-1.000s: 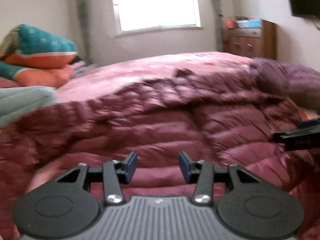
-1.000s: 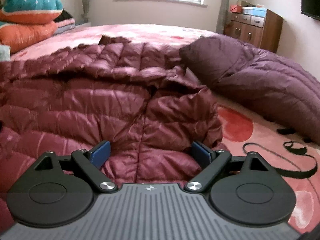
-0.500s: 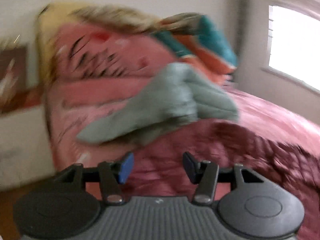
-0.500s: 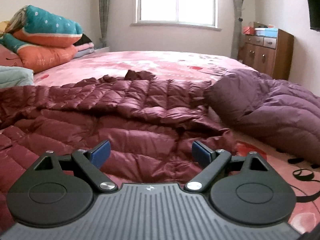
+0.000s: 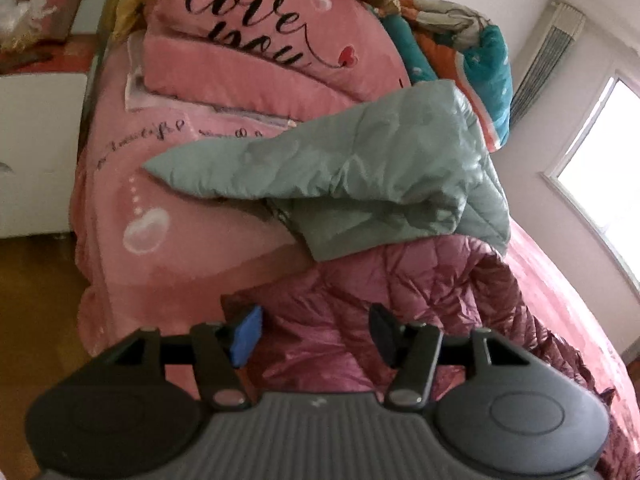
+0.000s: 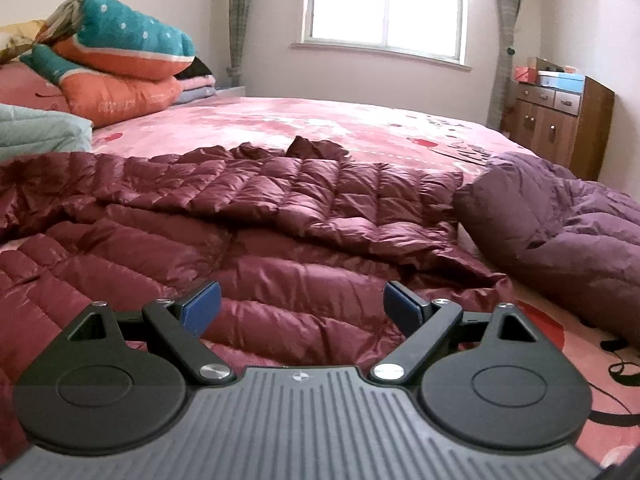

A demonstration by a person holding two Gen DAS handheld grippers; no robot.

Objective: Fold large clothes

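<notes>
A large maroon quilted down coat lies spread and rumpled across the pink bed. In the left wrist view its end reaches the bed's corner, partly under a grey-green padded garment. My left gripper hovers over that maroon end, rolled to one side, its jaws opening and nothing pinched between them. My right gripper stands open just above the coat's near part, with only fabric behind the gap.
A purple down coat lies bunched at the right of the bed. Stacked pillows and quilts sit at the head end. A wooden cabinet stands by the window. Black cord trails at the right; wooden floor lies beside the bed.
My left gripper swung from facing the coat's middle to the bed's corner and pillow stack, rolling as it went, its jaws wider. The right gripper's view rose a little; it stays open.
</notes>
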